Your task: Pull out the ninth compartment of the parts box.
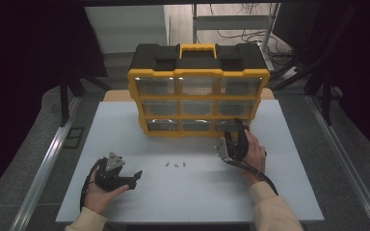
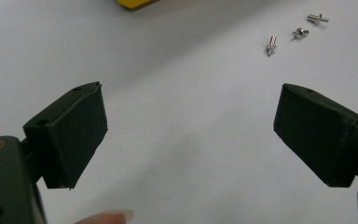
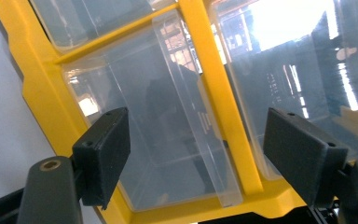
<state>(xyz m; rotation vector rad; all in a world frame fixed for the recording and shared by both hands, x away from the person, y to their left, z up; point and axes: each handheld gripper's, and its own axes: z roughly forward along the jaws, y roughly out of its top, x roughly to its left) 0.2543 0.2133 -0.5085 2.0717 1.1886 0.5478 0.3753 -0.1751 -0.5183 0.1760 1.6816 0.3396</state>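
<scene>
A yellow and black organizer cabinet with clear drawers stands at the back of the white table. My right gripper is up against its bottom right drawer. In the right gripper view the right gripper is open, its jaws on either side of a clear drawer pull and a yellow divider without pressing on them. Three small metal screws lie loose in the middle of the table. My left gripper rests low at the front left, pointing toward the screws; the left gripper is open and holds nothing.
The cabinet has a yellow carrying handle on top. Metal rails run along both sides of the table. A fingertip shows at the bottom of the left gripper view. Bare table surface lies between the screws and the front edge.
</scene>
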